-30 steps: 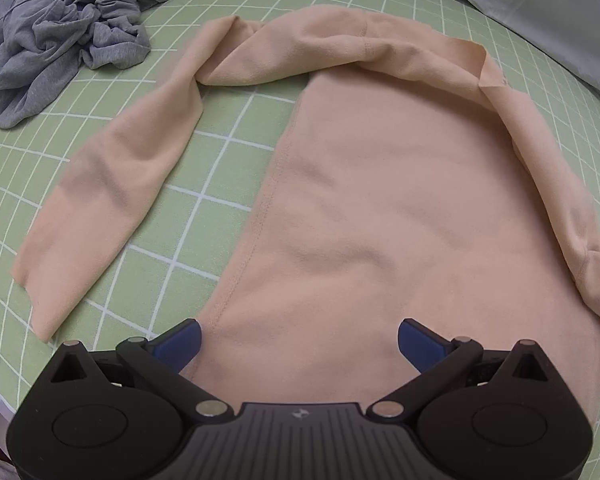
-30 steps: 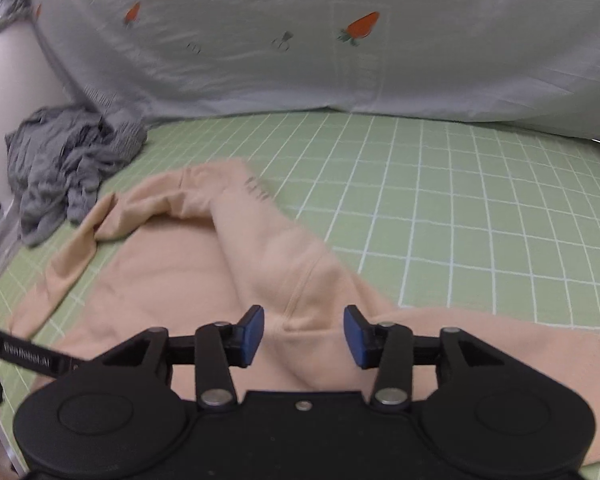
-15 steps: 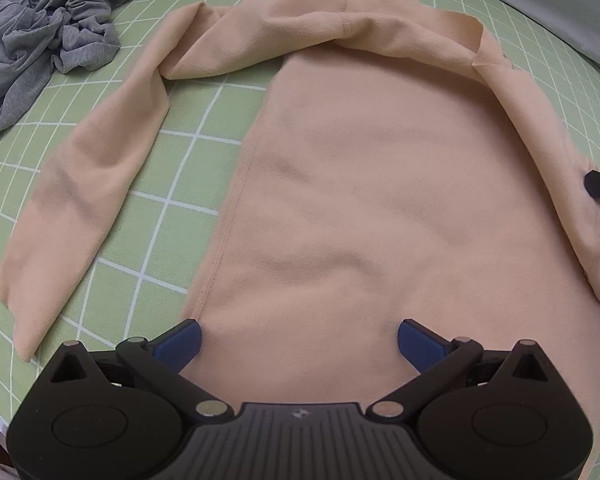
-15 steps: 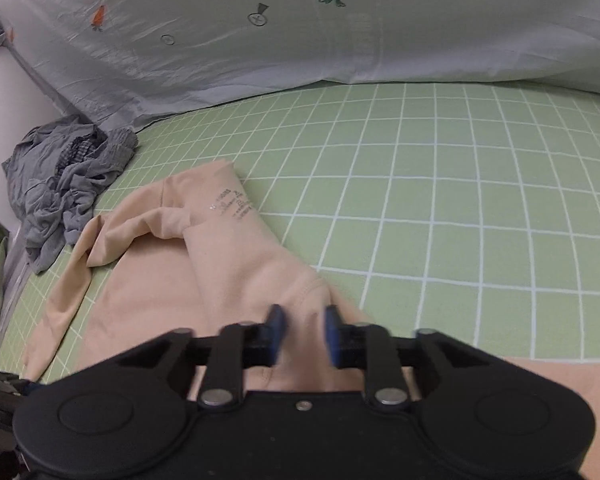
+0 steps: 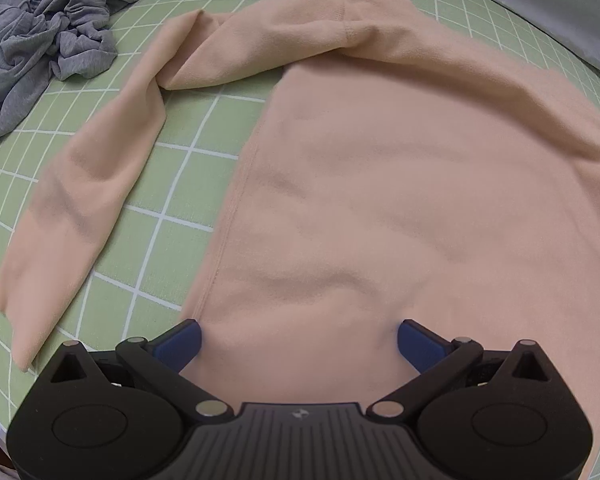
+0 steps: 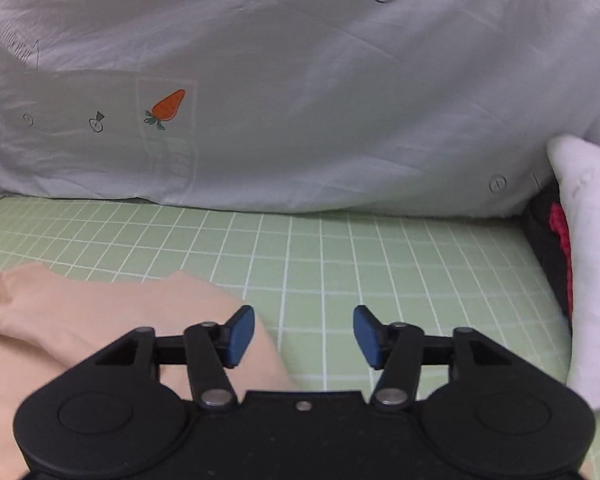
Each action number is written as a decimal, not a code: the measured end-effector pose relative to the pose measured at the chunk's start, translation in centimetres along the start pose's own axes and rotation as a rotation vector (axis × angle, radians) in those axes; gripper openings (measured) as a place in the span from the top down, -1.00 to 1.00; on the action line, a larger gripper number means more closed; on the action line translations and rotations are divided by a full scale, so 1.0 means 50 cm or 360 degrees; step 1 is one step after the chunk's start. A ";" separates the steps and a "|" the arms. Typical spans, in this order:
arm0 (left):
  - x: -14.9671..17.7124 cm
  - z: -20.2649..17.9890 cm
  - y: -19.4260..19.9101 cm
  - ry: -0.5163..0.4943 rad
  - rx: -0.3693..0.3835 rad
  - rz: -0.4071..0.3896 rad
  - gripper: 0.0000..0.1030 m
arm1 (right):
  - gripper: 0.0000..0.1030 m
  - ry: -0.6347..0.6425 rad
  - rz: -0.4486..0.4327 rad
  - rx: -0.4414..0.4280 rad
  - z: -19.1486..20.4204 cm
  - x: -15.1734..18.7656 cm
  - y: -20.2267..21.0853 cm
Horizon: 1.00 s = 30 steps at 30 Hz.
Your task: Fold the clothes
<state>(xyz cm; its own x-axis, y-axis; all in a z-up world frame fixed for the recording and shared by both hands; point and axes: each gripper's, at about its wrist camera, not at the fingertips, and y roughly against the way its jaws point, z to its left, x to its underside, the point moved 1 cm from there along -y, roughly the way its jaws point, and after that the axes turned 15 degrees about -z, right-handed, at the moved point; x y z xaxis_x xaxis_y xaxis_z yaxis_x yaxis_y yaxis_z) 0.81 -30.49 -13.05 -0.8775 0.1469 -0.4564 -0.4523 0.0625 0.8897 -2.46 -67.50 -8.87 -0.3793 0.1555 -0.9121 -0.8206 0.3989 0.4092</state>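
A peach long-sleeved top lies flat on the green grid mat. Its left sleeve trails toward the near left; the other sleeve is folded across the top edge. My left gripper is open, low over the garment's near hem, with cloth lying between its blue pads but not pinched. In the right wrist view the same peach top fills the lower left. My right gripper is open just past the fabric's right edge, over bare mat, holding nothing.
A crumpled grey garment pile sits at the far left of the mat. A pale sheet with carrot prints rises behind the mat. A white cloth and a dark item with red dots lie at the right edge.
My right gripper, shut on a fold of the peach top half a second ago, has let go, opened and swung right. The left gripper stayed open and edged closer to the hem.
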 end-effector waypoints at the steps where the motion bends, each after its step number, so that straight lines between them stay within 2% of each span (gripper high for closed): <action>1: -0.001 0.000 0.001 0.0000 0.0000 0.0001 -1.00 | -0.15 -0.0029 0.0044 0.0008 -0.008 0.018 0.015; 4: -0.003 0.000 0.004 0.0001 0.0002 0.0005 -1.00 | -0.16 -0.0161 0.0155 0.0002 -0.025 0.069 0.065; 7: -0.008 0.009 0.013 0.0017 0.0000 -0.0005 -1.00 | -0.27 -0.0270 0.0252 -0.0045 -0.018 0.117 0.119; 10: -0.010 0.042 0.043 0.0059 -0.0087 -0.0096 -0.99 | -0.44 -0.0246 0.0345 -0.0107 0.009 0.158 0.163; 12: 0.001 0.065 0.063 0.0012 -0.0165 -0.0158 -0.98 | -0.57 -0.0194 0.0409 -0.0157 0.029 0.176 0.180; 14: 0.008 0.075 0.063 -0.0041 -0.0241 -0.0199 -0.97 | -0.57 -0.0158 0.0456 -0.0200 0.048 0.186 0.197; 16: 0.020 0.085 0.062 -0.0060 -0.0253 -0.0203 -0.79 | -0.57 -0.0136 0.0462 -0.0215 0.065 0.194 0.218; 20: 0.059 0.108 0.048 -0.0006 -0.0115 -0.0173 -0.52 | -0.57 -0.0100 0.0500 -0.0223 0.094 0.218 0.263; 22: 0.075 0.109 0.055 -0.0015 -0.0067 -0.0187 -0.31 | -0.45 -0.0098 0.0522 -0.0242 0.105 0.234 0.284; 25: 0.099 0.110 0.065 -0.0029 0.0003 -0.0208 -0.02 | -0.15 -0.0036 0.0488 -0.0256 0.116 0.251 0.314; 26: 0.107 0.110 0.068 -0.0033 0.0027 -0.0215 0.09 | 0.08 -0.0002 0.0467 -0.0255 0.120 0.255 0.323; 27: 0.115 0.111 0.071 -0.0037 0.0050 -0.0222 0.52 | 0.42 0.0017 0.0448 -0.0266 0.122 0.257 0.331; 28: 0.123 0.111 0.075 -0.0042 0.0074 -0.0229 0.83 | 0.66 -0.0001 0.0441 -0.0298 0.120 0.256 0.335; 29: 0.131 0.111 0.078 -0.0046 0.0097 -0.0236 0.83 | 0.83 -0.0037 0.0452 -0.0322 0.117 0.255 0.339; 30: 0.139 0.112 0.081 -0.0051 0.0121 -0.0243 0.84 | 0.84 -0.0054 0.0468 -0.0327 0.117 0.253 0.346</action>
<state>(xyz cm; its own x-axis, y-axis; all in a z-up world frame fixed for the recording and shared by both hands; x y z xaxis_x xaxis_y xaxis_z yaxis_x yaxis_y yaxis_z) -6.23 -23.71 -12.53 -0.7933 0.1611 -0.5871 -0.5658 0.1609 0.8087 -18.98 -53.35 -13.45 -0.6003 0.2677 -0.7536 -0.7486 0.1435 0.6473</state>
